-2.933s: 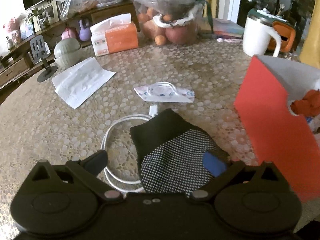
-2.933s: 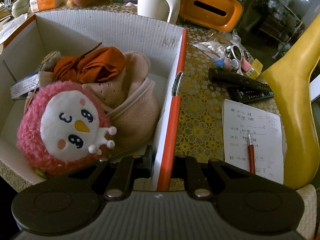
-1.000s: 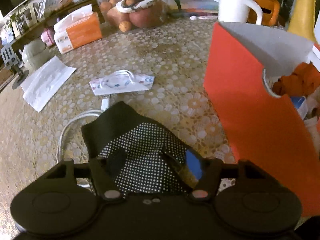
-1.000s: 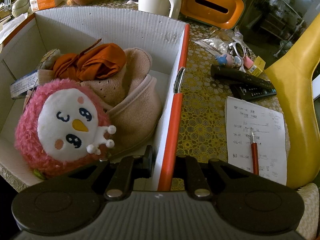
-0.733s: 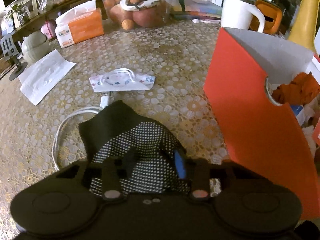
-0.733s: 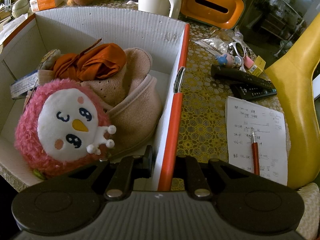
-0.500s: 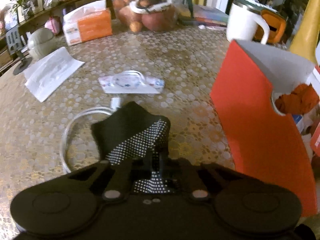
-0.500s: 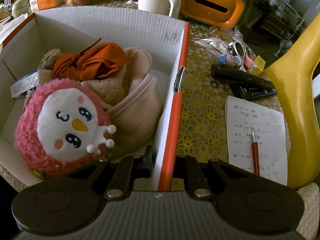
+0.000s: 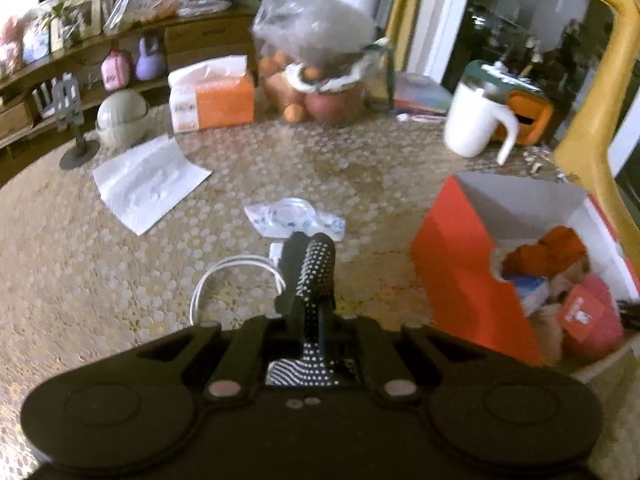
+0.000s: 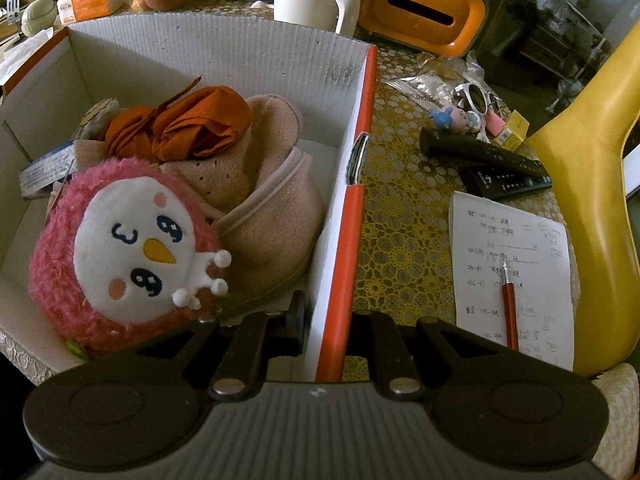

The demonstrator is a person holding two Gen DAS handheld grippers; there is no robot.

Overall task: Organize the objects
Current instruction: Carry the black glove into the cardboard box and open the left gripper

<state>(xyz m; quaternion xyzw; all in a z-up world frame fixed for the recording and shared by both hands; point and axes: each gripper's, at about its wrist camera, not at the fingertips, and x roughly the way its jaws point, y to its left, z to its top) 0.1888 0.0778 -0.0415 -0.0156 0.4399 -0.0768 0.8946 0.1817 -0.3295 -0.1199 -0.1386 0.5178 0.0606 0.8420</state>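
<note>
Two grippers, two jobs at that point. Left gripper had its jaws pressed together on the black dotted glove, which stuck out straight ahead of the jaws, bunched into a roll and lifted clear of the table. The white cable lay just below and left of the jaws, and a small packet sat further ahead. The glove looked light and floppy, with grippy dots, so I figured pinching a fold of fabric mid-body would do, and the loose end would just dangle. The orange box sat off to the right of those jaws, open-topped. Right gripper was pinching the box's near wall, one jaw inside and one outside. Just ahead-left of that inner jaw were a pink plush and a beige slipper, so I reckoned space for the glove was towards the back.
</note>
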